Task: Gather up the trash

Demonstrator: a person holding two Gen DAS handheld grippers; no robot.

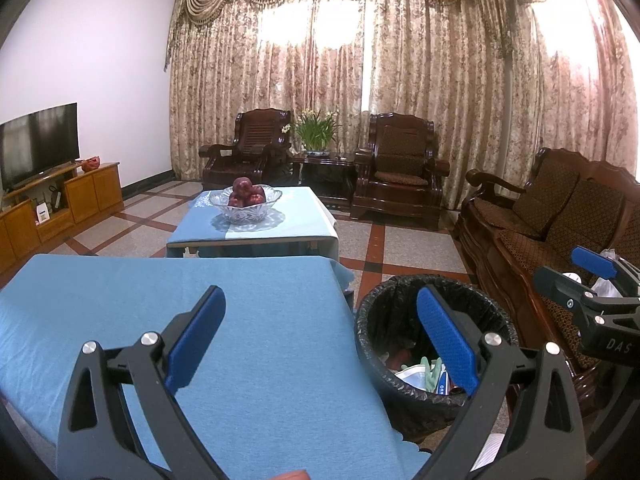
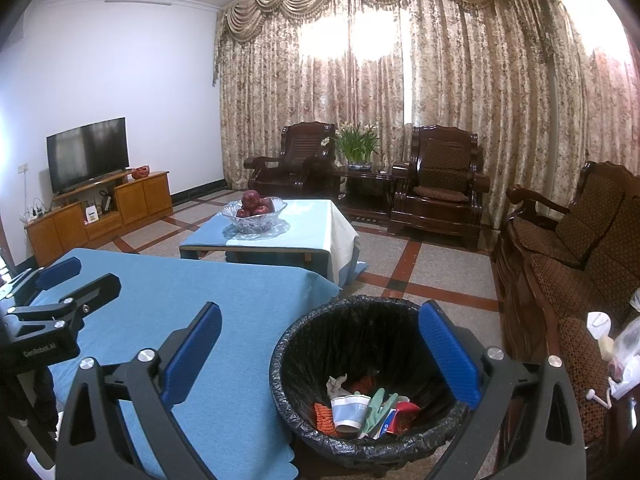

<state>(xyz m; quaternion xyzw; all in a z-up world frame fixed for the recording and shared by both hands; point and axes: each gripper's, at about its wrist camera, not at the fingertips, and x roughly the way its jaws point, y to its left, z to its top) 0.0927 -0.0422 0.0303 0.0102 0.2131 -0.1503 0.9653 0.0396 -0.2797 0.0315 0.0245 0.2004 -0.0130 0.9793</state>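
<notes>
Left gripper [image 1: 322,336], marked "GenRobot.AI" in the right wrist view, and right gripper [image 2: 320,354], marked "DAS", both spread wide and empty. Left gripper over the near blue-clothed table [image 1: 248,320], near its right edge; right gripper over the black-lined bin [image 2: 316,344] just right of that edge, holding a paper cup [image 2: 349,412], a green glove [image 2: 378,404] and wrappers. Open tiled floor [image 2: 440,276] lies beyond.

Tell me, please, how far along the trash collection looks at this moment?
Mostly done, it seems: a paper cup, a green glove and wrappers lie in the lined bin, and the blue tablecloth beside it shows no litter. The left gripper and right gripper are both open, holding nothing. Nothing left is visible.
</notes>
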